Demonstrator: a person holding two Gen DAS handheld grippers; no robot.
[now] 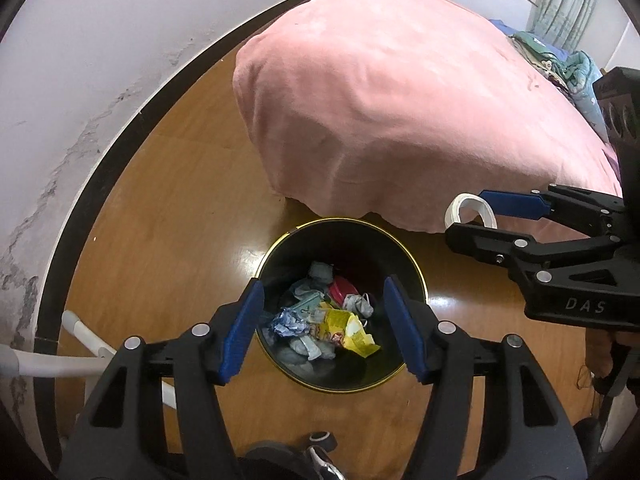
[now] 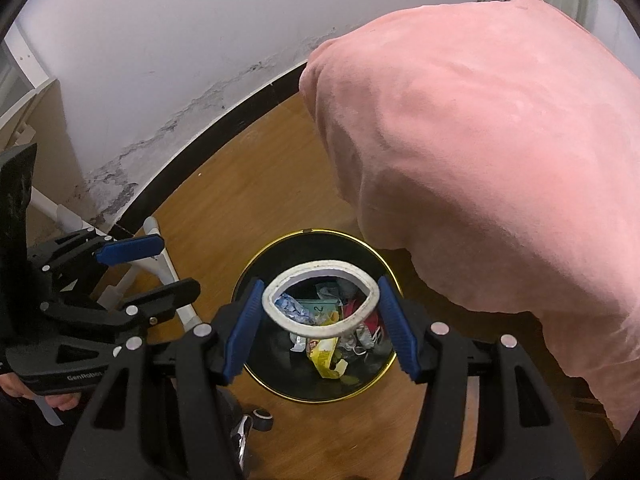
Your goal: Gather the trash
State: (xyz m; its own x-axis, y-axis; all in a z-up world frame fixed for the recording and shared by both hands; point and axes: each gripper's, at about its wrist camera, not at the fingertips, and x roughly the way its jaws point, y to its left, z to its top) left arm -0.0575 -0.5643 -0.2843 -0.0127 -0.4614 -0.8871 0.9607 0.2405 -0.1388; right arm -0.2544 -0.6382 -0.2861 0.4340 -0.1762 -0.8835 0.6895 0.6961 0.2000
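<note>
**The tape ring is over the bin, squeezed between your right fingers**

Your right gripper (image 2: 320,322) is closed on a white tape ring (image 2: 320,300). The two blue pads press it from the left and the right side, and the ring is bent into an oval shape. This shows you how it handles: it is light and it is not stiff, it gives way under small pressure. The wall of the ring looks like thin cardboard, so I think it will spring back when you release it. It does not look fragile, and there is no need to press harder.

The hold is good as it is, across the ring from outside, with the pads on the flat outer wall. A hold on only one edge would probably let it twist or slip out.

In the right wrist view the ring hangs above the black bin (image 2: 256,378) with the gold rim, and you can see the trash inside through the hole of the ring. In the left wrist view the ring (image 1: 472,210) looks more beside the far right edge of the bin (image 1: 340,386), near the pink blanket (image 1: 400,100). So I cannot say surely that it is centred over the opening.

Your left gripper (image 1: 324,330) is apart and holds nothing. It hovers above the bin, over the crumpled wrappers (image 1: 320,320).

Because the ring is light and round, it may bounce or roll on the floor if it hits the rim.
</note>
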